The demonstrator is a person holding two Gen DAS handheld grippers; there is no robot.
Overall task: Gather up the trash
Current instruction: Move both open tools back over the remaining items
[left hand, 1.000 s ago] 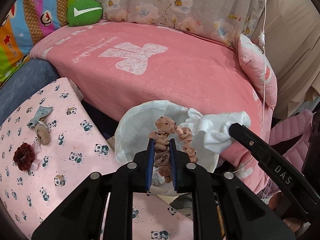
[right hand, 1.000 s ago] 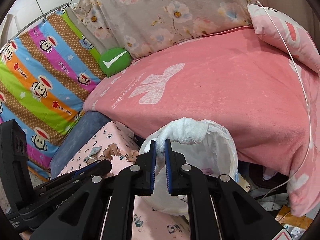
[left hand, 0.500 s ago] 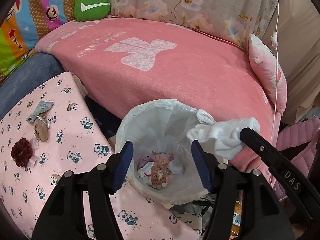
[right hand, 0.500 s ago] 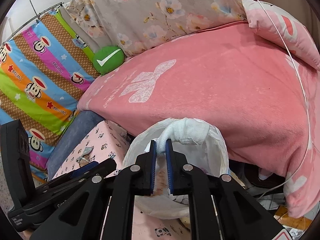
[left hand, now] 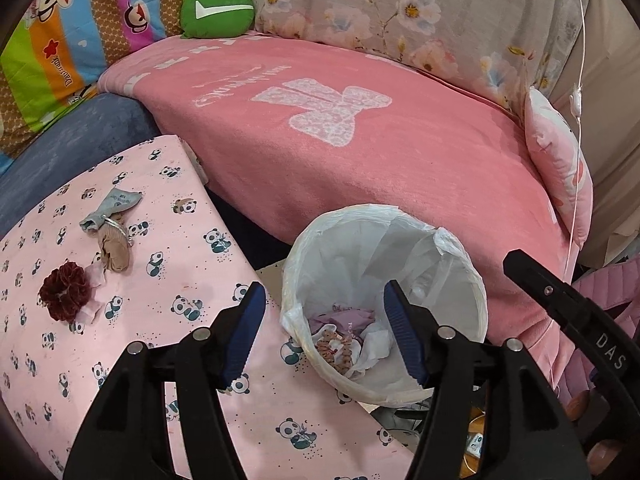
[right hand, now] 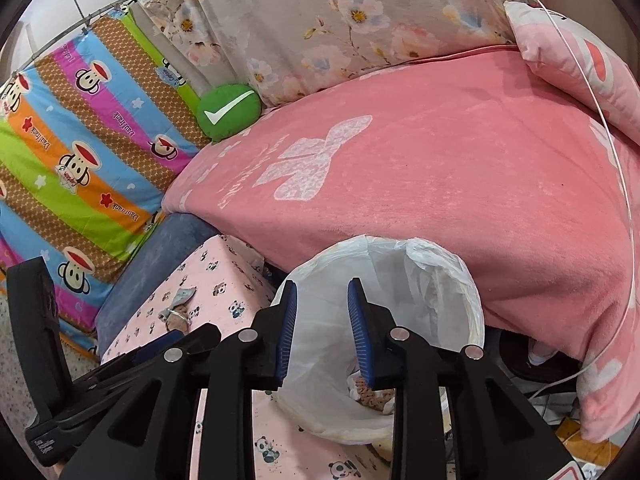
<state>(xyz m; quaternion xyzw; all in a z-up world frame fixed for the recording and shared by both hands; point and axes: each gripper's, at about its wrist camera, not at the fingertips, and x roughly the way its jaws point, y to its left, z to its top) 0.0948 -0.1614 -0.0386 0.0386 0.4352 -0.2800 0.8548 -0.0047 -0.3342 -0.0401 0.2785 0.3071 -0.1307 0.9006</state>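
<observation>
On the panda-print table point(left hand: 168, 264), a dark red scrunchie point(left hand: 64, 297) and a tan stocking point(left hand: 114, 254) with its grey label look soft, light, best pinched at the bunched middle. The left tool point(left hand: 324, 330) stands wide and empty; the right tool point(right hand: 322, 334), just opened, holds nothing. Both hover over the lined bin point(left hand: 460, 312), trash inside. "DAS" reads rightmost.

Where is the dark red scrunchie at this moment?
In the left wrist view, the dark red scrunchie lies at far left on the panda-print cloth, just below the beige sock bundle and well left of the lined bin.
</observation>
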